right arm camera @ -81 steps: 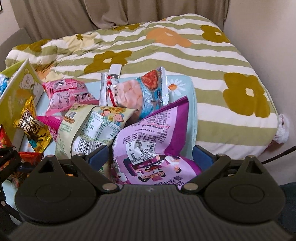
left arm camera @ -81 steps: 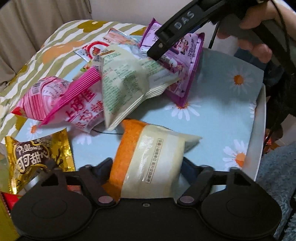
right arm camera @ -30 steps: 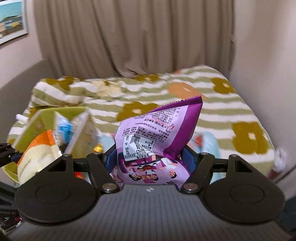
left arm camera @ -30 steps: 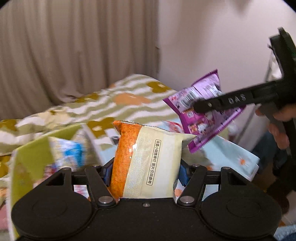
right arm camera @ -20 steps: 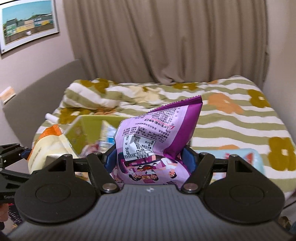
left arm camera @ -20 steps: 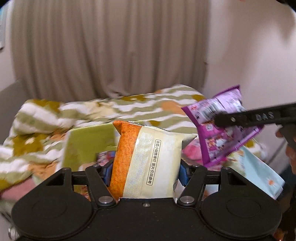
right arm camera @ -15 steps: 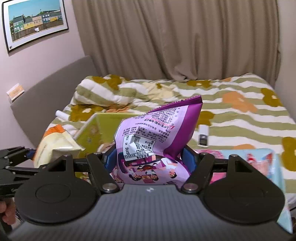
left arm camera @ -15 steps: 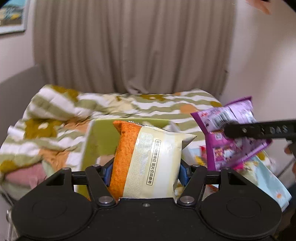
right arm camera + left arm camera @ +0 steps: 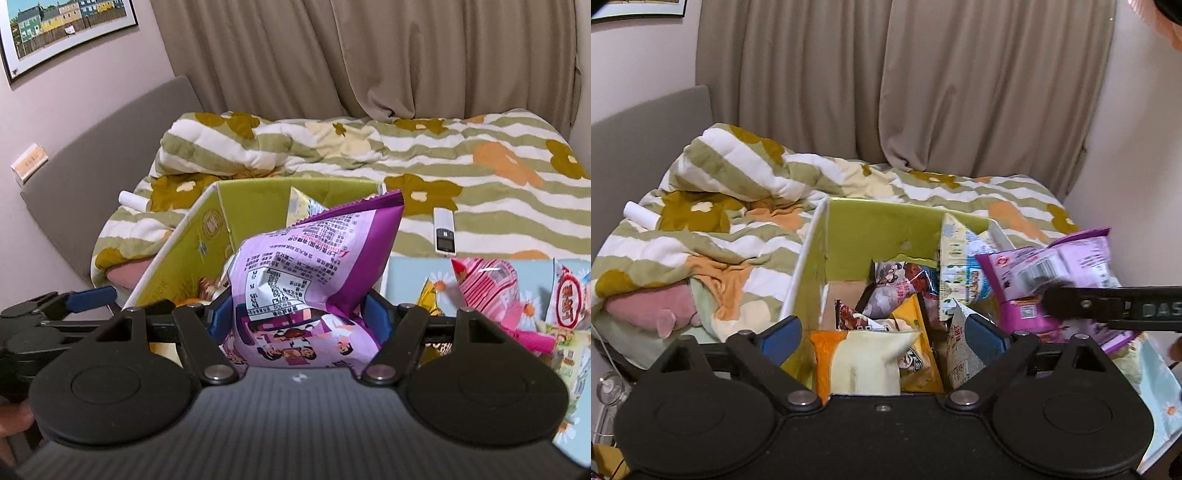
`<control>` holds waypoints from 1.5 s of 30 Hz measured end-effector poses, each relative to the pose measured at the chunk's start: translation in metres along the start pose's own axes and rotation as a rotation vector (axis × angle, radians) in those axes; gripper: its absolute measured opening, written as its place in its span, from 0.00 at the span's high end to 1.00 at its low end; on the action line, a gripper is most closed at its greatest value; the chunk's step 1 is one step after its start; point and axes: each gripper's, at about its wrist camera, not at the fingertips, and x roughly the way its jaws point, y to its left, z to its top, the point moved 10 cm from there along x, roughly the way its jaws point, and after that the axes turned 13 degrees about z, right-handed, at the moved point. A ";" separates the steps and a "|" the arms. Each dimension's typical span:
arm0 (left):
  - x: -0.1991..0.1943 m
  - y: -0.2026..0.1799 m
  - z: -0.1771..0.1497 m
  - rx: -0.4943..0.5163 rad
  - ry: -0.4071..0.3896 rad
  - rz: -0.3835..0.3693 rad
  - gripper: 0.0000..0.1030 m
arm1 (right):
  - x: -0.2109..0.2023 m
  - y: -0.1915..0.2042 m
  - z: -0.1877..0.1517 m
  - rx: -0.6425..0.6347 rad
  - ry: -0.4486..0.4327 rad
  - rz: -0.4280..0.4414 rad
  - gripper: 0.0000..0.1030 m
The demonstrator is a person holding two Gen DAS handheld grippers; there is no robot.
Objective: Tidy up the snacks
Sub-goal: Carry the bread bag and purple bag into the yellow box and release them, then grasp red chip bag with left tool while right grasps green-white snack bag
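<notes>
A green cardboard box stands on the bed with several snack packs inside. My left gripper is open above the box, its blue fingers spread wide. The orange and cream snack pack sits loose between them, low in the box. My right gripper is shut on a purple snack bag and holds it over the box's right side. The purple bag also shows at the right of the left wrist view, with the right gripper's arm across it.
A blue daisy-print tray to the right of the box holds pink and other snack packs. A striped flowered duvet covers the bed. A white remote lies on it. Curtains and a grey headboard stand behind.
My left gripper has opened and the orange and cream pack has dropped lower, into the box. Both grippers have swung from the tray to the green box. The right still holds the purple bag.
</notes>
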 end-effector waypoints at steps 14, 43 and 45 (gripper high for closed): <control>-0.021 0.017 0.005 -0.022 -0.029 0.055 0.06 | 0.014 0.010 -0.009 0.065 -0.007 0.051 0.16; -0.040 0.008 0.005 0.008 -0.050 0.040 0.06 | -0.029 -0.002 -0.020 0.057 -0.153 0.004 0.00; -0.048 0.001 0.009 -0.001 -0.074 0.041 0.06 | -0.039 -0.006 -0.018 0.049 -0.157 0.007 0.00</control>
